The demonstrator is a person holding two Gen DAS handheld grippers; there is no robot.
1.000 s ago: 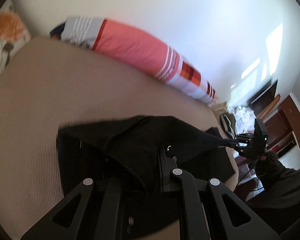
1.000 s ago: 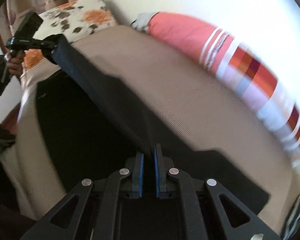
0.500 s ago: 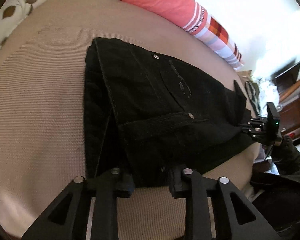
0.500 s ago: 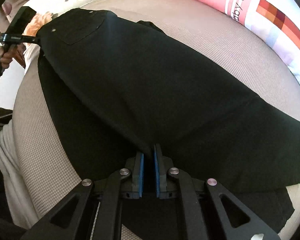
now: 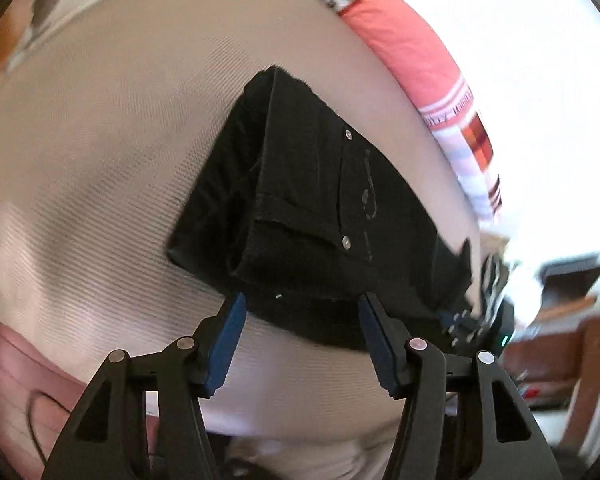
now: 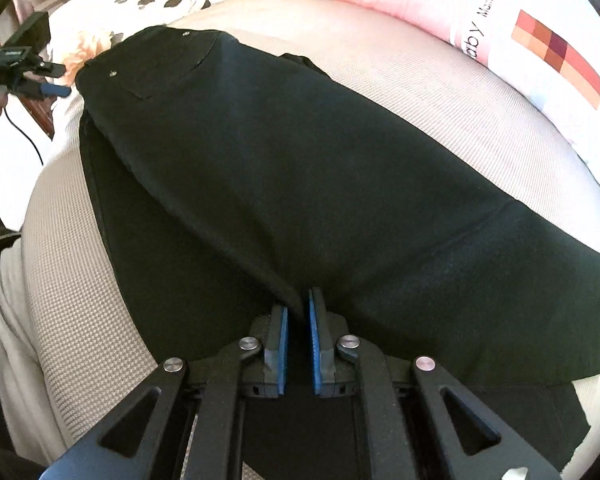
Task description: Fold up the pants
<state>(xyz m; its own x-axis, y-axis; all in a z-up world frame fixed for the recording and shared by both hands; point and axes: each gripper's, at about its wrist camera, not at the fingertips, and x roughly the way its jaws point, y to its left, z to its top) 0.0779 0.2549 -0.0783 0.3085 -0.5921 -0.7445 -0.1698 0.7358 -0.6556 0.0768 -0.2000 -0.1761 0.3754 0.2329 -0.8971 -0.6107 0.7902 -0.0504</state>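
Denim of the black jeans (image 6: 300,168) looks limp and heavyish; best gripped at seams. Right gripper (image 6: 298,312) pinches the leg fold at 6 o'clock; left gripper (image 5: 300,312), jaws just opening, has released the waistband.

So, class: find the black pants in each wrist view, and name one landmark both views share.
Left wrist view: the black pants lie centre frame, waistband end nearest, just beyond the open left tool.
Right wrist view: they fill the middle, with the right tool shut on the fabric.
Shared landmark: the pink striped pillow.
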